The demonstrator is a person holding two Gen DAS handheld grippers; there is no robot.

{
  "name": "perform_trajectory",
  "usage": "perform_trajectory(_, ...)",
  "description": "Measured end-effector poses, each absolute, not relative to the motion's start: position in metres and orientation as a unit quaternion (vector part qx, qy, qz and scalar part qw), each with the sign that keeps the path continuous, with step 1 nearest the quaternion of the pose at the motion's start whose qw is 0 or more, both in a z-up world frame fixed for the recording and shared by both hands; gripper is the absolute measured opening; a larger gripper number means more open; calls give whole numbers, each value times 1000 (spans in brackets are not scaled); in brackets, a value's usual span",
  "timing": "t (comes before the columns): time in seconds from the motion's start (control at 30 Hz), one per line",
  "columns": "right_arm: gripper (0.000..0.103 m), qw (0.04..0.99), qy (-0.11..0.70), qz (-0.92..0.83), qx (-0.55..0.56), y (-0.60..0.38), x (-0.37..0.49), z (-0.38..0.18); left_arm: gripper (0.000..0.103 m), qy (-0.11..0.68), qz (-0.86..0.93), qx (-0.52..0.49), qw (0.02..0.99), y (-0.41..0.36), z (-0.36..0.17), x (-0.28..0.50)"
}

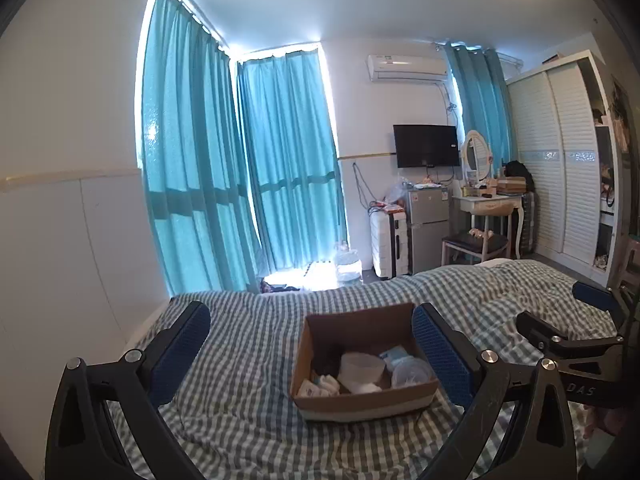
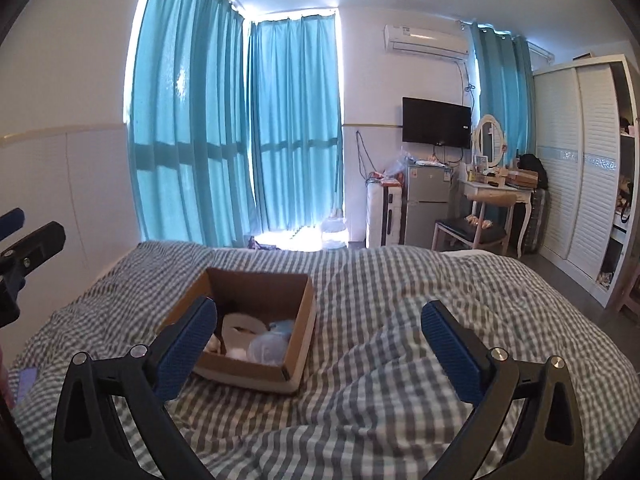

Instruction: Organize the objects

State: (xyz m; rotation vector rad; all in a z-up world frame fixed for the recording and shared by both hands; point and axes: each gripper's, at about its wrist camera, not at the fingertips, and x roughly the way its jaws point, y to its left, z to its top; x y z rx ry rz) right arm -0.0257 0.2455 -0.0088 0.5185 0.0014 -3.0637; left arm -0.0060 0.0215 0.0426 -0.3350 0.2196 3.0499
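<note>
An open cardboard box (image 1: 360, 398) sits on the checked bed cover (image 1: 248, 360). It holds a white bowl (image 1: 362, 366), a clear lidded container (image 1: 410, 372), small white packets (image 1: 318, 386) and a dark item. My left gripper (image 1: 312, 352) is open and empty above the bed, with the box between its fingers. My right gripper (image 2: 320, 344) is open and empty, to the right of the box (image 2: 256, 368); its left finger (image 2: 188, 344) overlaps the box's near left edge. The right gripper also shows at the right of the left wrist view (image 1: 560, 320).
Teal curtains (image 1: 240, 160) hang behind the bed. A white suitcase (image 1: 386, 242), a small fridge (image 1: 426, 220), a dressing table (image 1: 486, 200) with a chair (image 1: 474, 244) and a white wardrobe (image 1: 560, 160) line the far right. A purple item (image 2: 26, 382) lies at the bed's left edge.
</note>
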Motion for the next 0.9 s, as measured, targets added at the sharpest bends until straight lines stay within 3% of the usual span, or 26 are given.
perform_trajectory(0.27, 103, 0, 15, -986, 165, 244, -26, -25, 103, 65, 991, -119, -3, 16, 9, -5)
perform_trajectory(0.9, 103, -3, 1, -985, 174, 249, -22, -24, 103, 53, 987, -151, 12, 7, 3, -10)
